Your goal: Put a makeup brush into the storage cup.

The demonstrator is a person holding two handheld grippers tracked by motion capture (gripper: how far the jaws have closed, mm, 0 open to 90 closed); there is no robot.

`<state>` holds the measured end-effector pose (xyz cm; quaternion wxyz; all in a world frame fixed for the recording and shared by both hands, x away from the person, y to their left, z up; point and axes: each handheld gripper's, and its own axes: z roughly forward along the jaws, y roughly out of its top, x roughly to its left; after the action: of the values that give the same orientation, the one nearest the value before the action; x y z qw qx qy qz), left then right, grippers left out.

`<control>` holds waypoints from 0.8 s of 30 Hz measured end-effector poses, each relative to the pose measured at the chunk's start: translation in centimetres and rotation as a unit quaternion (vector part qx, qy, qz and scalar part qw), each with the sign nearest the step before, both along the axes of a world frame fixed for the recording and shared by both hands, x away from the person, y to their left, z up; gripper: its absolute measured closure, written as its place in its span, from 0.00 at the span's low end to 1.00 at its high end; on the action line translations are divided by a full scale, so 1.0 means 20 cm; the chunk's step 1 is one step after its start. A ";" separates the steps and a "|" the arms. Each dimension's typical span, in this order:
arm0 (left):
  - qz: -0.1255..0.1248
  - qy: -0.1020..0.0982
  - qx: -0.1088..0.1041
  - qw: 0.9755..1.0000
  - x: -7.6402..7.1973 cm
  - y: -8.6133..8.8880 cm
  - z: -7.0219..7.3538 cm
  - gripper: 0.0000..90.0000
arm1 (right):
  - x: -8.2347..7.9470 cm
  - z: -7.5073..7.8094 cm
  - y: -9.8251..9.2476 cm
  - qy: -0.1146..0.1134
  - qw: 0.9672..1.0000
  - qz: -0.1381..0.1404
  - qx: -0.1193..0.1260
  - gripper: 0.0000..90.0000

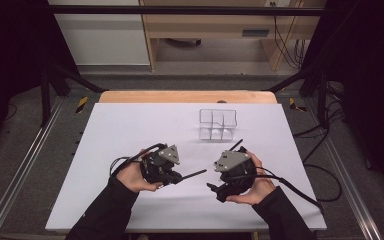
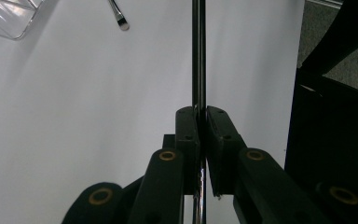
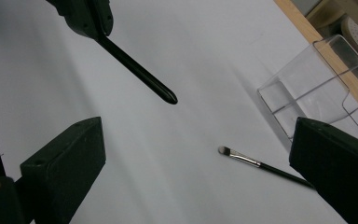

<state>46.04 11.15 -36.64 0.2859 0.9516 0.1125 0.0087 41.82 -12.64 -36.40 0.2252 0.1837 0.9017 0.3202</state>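
Note:
My left gripper (image 1: 176, 176) (image 2: 203, 116) is shut on a thin black handle (image 1: 194, 174) (image 2: 198, 56) that sticks out past the jaws toward the right hand. In the right gripper view that handle's tapered end (image 3: 165, 95) hangs above the white sheet. My right gripper (image 1: 224, 170) (image 3: 196, 135) stands wide open with nothing between its jaws. A small makeup brush (image 3: 256, 162) (image 2: 119, 18) lies flat on the sheet, its far end hidden behind one right jaw. A clear divided organizer (image 1: 218, 125) (image 3: 317, 88) (image 2: 9, 18) stands toward the back of the sheet.
A white sheet (image 1: 130, 130) covers the table, and a wooden edge (image 1: 185, 96) shows at the far side. Black cables trail from both grippers. Metal frame rails run along both sides of the table, and a wooden desk stands beyond.

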 end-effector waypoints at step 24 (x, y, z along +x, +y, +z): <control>-0.014 0.017 0.006 1.000 0.00 -0.05 0.02 0.93 | -0.02 -0.05 0.12 -0.002 0.997 0.054 -0.054 0.07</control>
<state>46.11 10.19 -36.34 0.2785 0.9547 0.1039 -0.0109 41.37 -10.31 -37.43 0.2190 0.1213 0.9257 0.2835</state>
